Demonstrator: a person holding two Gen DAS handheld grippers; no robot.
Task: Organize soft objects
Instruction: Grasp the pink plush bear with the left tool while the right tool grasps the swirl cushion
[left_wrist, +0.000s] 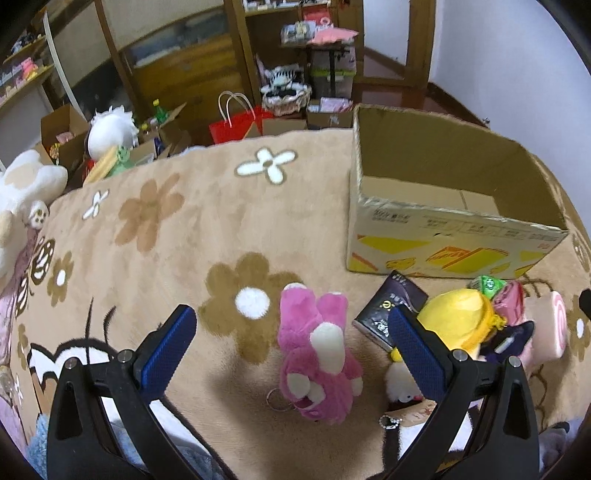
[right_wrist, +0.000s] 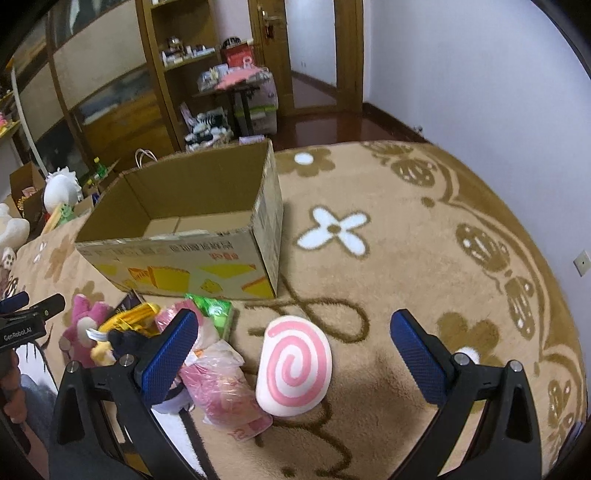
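We've got a big tan rug (right_wrist: 424, 266) with flower patterns covering pretty much the whole floor area in both views. Sitting on it at the far side is the open cardboard box (right_wrist: 192, 236), nothing visible inside it.

Our left gripper (left_wrist: 291, 328) is held low over the rug, pointing forward and tilted down, jaws spread wide and holding nothing. The pink bear (left_wrist: 317, 354) lies right between the blue pads (left_wrist: 170, 347), not touching either one, with a keyring near its head end.

Our right gripper (right_wrist: 293, 332) sits in much the same pose, low and angled down, jaws wide open and empty too. The swirl cushion (right_wrist: 295, 365), white with a pink spiral, lies between its pads, closer to the left one, and no contact that we can see.

Left of the cushion there's a small pile: a pink toy in a plastic bag (right_wrist: 218, 384), a yellow plush (left_wrist: 458, 317), a green packet (right_wrist: 214, 310) and a dark booklet (left_wrist: 388, 310), all near the front of the box. The left gripper shows at the left edge of the right view.
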